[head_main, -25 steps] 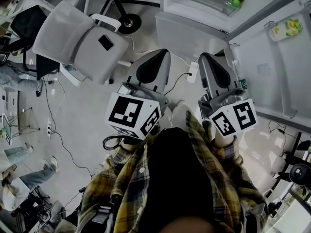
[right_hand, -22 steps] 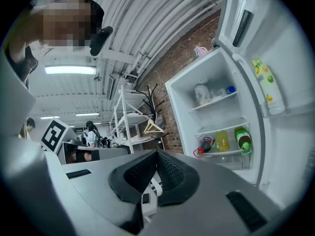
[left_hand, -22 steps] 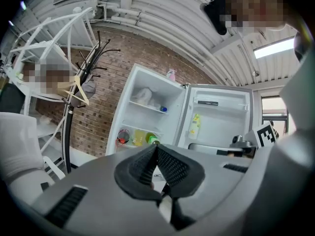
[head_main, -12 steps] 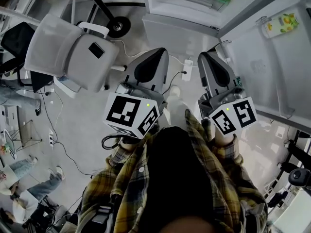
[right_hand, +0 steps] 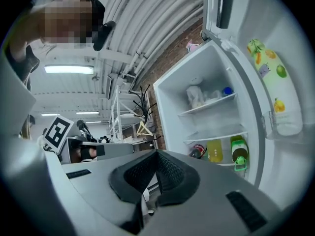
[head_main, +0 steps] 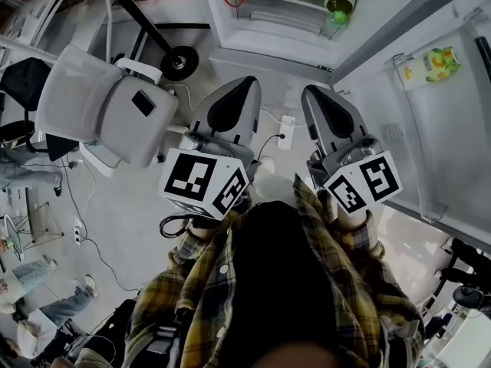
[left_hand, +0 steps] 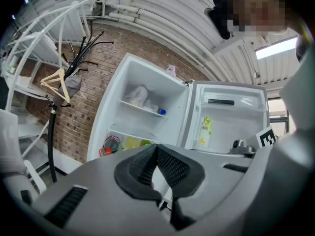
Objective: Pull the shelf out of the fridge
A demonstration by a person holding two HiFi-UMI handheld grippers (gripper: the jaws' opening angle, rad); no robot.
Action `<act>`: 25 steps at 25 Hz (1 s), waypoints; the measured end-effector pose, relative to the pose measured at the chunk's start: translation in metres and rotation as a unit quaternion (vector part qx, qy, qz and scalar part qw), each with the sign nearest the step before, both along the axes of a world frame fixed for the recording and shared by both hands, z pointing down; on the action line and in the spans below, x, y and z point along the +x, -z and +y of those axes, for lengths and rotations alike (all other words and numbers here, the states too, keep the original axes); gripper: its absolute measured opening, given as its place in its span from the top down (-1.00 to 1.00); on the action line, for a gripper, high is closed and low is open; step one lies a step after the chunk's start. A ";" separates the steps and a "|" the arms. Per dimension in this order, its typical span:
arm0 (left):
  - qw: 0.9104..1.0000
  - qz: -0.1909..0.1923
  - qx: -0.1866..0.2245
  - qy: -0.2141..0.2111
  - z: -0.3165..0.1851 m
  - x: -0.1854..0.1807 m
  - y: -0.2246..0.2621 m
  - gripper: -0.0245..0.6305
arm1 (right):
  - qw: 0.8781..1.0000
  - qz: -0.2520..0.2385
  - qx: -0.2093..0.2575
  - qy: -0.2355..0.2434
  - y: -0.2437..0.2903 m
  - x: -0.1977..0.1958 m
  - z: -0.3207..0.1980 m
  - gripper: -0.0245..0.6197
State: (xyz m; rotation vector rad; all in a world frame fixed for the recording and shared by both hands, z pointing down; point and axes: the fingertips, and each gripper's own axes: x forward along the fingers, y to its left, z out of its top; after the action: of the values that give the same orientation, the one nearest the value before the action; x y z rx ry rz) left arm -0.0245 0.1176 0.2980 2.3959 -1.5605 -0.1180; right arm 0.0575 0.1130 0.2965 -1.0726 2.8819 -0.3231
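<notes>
Tongs in each hand are pointing toward the open fridge (right_hand: 170, 112), well apart from it; left tongs (left_hand: 156, 150) and right tongs (right_hand: 157, 155) are both sitting closed and empty. Its upper shelf (right_hand: 206, 105) is resting in place inside, above the bottles (right_hand: 215, 150).

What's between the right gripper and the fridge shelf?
Head view: only bare floor and the fridge's lower front lie between the right gripper and the shelf that holds the bottles.
</notes>
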 end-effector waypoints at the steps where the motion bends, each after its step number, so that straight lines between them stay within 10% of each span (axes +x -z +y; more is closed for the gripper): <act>1: 1.000 0.001 0.003 0.001 -0.006 0.004 0.001 0.92 | 1.000 0.000 0.002 0.002 0.001 0.003 -0.006 0.87; 25: 1.000 -0.010 -0.001 -0.013 -0.075 -0.009 0.001 0.92 | 0.999 -0.015 -0.028 -0.011 -0.015 -0.004 -0.070 0.87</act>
State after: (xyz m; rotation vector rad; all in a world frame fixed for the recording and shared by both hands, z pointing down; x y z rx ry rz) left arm -0.0333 0.0422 0.2967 2.4216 -1.5378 -0.0892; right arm 0.0532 0.0426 0.3117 -1.0971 2.8485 -0.4184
